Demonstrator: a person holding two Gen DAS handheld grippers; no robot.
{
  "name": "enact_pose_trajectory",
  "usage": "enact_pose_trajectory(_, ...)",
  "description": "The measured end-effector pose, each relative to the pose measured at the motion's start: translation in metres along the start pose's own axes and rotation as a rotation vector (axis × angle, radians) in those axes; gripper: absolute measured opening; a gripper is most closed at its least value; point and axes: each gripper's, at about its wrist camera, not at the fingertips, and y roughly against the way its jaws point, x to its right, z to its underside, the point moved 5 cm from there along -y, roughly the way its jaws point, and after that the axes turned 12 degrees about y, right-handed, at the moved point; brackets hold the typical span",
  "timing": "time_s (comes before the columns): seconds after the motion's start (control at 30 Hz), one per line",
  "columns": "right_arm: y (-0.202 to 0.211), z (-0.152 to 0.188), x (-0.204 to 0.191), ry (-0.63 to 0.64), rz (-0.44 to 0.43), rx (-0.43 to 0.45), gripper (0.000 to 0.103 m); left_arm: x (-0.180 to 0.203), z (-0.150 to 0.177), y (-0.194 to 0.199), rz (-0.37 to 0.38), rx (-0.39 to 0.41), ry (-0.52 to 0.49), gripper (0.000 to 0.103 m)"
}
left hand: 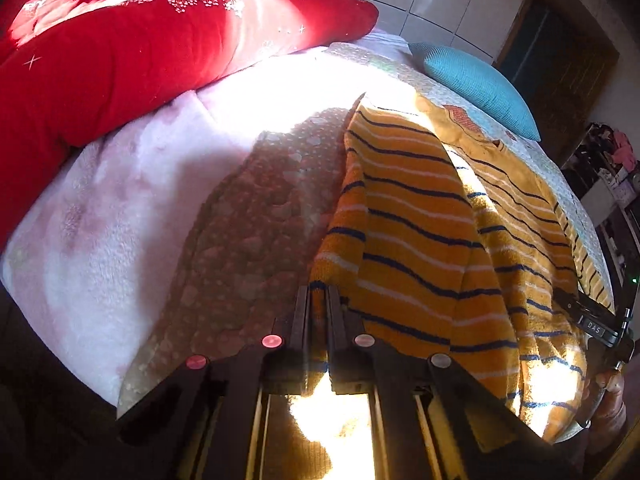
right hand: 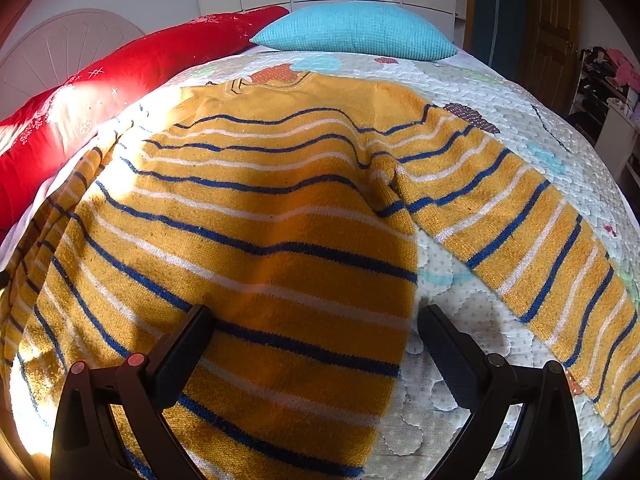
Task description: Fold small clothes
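While the left gripper (left hand: 319, 304) is clamped on the lifted edge of the striped sweater (right hand: 256, 208), its jaws nearly together with knit pinched between, the right gripper (right hand: 316, 332) is held spread wide over the sweater's hem. The sweater is spread on the quilted bedspread (right hand: 516, 120), one sleeve angled toward the bed's right edge; a red quilt (left hand: 132, 60) and a blue pillow (right hand: 356, 32) are noted along the far edge

Right gripper (right hand: 314, 334), jaws spread wide, over striped yellow sweater (right hand: 256, 216) on quilted bedspread (right hand: 516, 120).
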Motion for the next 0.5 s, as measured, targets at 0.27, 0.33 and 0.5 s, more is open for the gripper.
enact_pose_trajectory(0.27, 0.001, 0.001, 0.001, -0.001, -0.002, 0.011, 0.103, -0.058, -0.071, 0.023, -0.329, 0.190, 0.088, 0.008)
enact_pose_trajectory(0.33, 0.002, 0.002, 0.001, -0.004, -0.005, 0.015, 0.103, -0.049, -0.064, 0.038, -0.257, 0.203, 0.094, 0.009)
enact_pose_trajectory(0.5, 0.014, 0.006, 0.009, -0.062, -0.067, 0.034, 0.103, 0.004, -0.016, 0.058, -0.062, 0.160, 0.007, 0.049)
